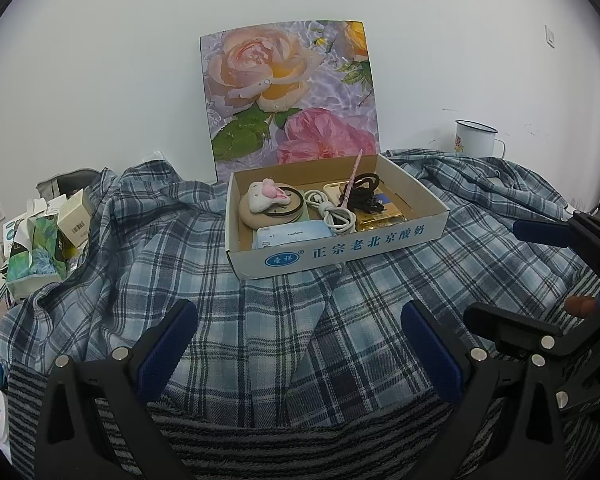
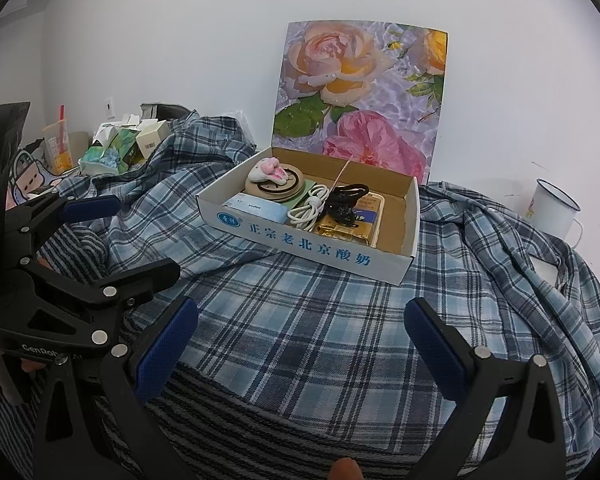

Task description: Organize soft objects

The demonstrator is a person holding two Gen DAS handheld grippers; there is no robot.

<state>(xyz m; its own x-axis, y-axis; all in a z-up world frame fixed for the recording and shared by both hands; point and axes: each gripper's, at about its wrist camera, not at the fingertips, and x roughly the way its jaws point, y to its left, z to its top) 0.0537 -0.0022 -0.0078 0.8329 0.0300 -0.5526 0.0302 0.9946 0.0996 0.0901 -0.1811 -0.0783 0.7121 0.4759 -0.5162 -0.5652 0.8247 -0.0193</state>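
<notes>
A blue plaid shirt (image 1: 284, 320) lies spread and rumpled over the table, also in the right wrist view (image 2: 307, 312). A grey striped cloth (image 1: 260, 444) lies under its near edge, also in the right wrist view (image 2: 236, 420). My left gripper (image 1: 298, 344) is open and empty just above the shirt's near part. My right gripper (image 2: 300, 344) is open and empty over the same area, to the right of the left one. The right gripper also shows in the left wrist view (image 1: 511, 272), and the left gripper in the right wrist view (image 2: 136, 236).
An open cardboard box (image 1: 431, 196) with a floral lid sits on the shirt, holding a small plush toy (image 1: 268, 196), a white cable (image 1: 331, 210) and other small items. A white enamel mug (image 1: 473, 138) stands at the back right. Tissue packs and boxes (image 1: 40, 240) crowd the left.
</notes>
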